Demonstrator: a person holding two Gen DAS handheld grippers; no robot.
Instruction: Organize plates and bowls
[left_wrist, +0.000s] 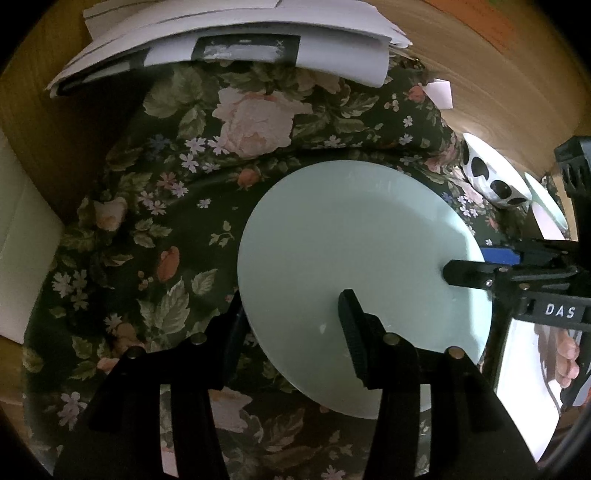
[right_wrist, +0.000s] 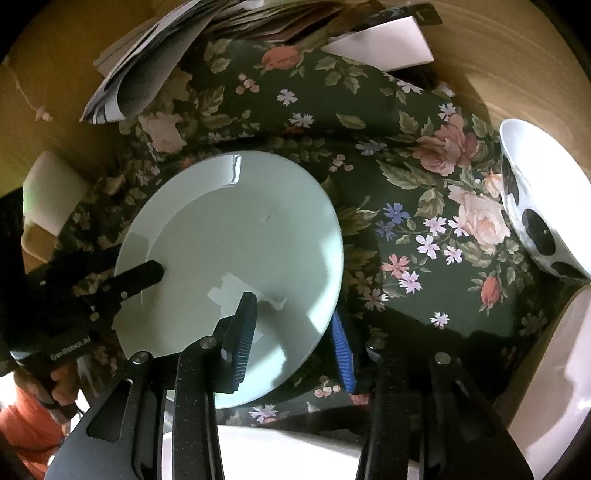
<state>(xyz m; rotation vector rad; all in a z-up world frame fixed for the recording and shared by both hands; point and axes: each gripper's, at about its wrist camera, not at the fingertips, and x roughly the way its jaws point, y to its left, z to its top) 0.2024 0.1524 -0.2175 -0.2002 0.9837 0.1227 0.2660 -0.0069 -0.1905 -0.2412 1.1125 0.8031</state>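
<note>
Floral tablecloth (left_wrist: 155, 221) bearing a pale green plate (left_wrist: 351, 240), papers (left_wrist: 221, 40) behind, spotted bowl (right_wrist: 535, 206) nearby.
Left gripper (left_wrist: 291, 325) and right gripper (right_wrist: 295, 339) each clamp the glossy plate's rim from opposite sides.

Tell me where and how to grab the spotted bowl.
Grip the spotted bowl by its thin rim, one finger inside and one outside, probably coming from above on the side facing the plate. It stands upright on the cloth with its mouth open, and its wide round wall looks too broad to span.
</note>
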